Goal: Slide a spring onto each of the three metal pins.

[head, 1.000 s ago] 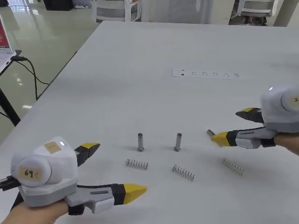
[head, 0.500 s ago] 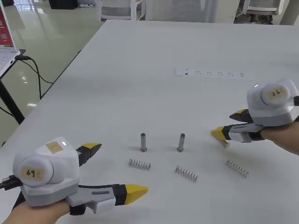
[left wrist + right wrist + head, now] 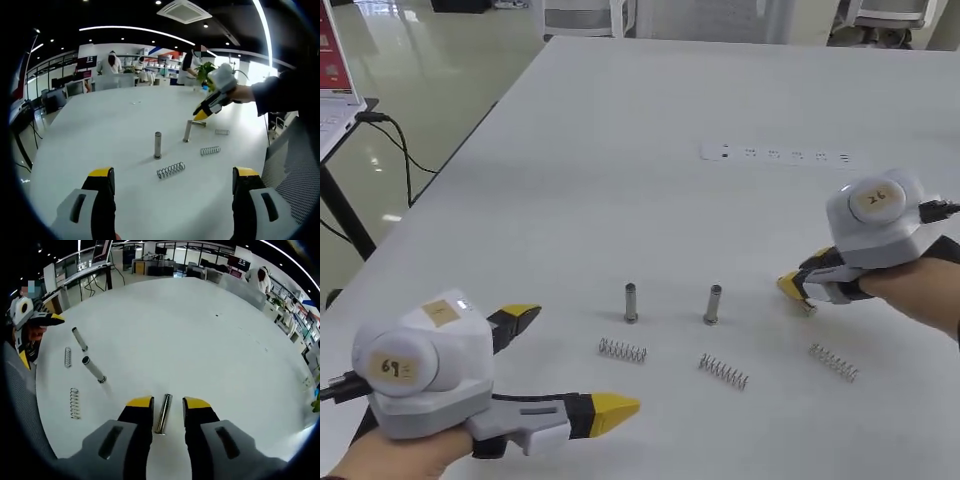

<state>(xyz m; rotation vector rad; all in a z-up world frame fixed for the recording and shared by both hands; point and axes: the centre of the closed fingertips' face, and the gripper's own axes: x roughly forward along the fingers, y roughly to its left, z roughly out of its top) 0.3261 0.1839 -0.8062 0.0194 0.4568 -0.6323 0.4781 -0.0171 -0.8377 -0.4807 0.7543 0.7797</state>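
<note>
The white table [image 3: 620, 150] carries, toward its near edge, a left pin [image 3: 631, 302] and a middle pin [image 3: 712, 304] standing upright, and a third pin [image 3: 163, 413] lying flat toward the right edge. Nearer still lie a left spring [image 3: 622, 350], a middle spring [image 3: 723, 371] and a right spring [image 3: 833, 362]. A socket strip [image 3: 783, 155] sits farther back.

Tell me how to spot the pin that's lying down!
Start at the white table and look to its right side, where the right gripper reaches in. The pin lies flat on the table between that gripper's open jaws. The other two pins, to its left, stand upright, so it is the one lying down.
</note>
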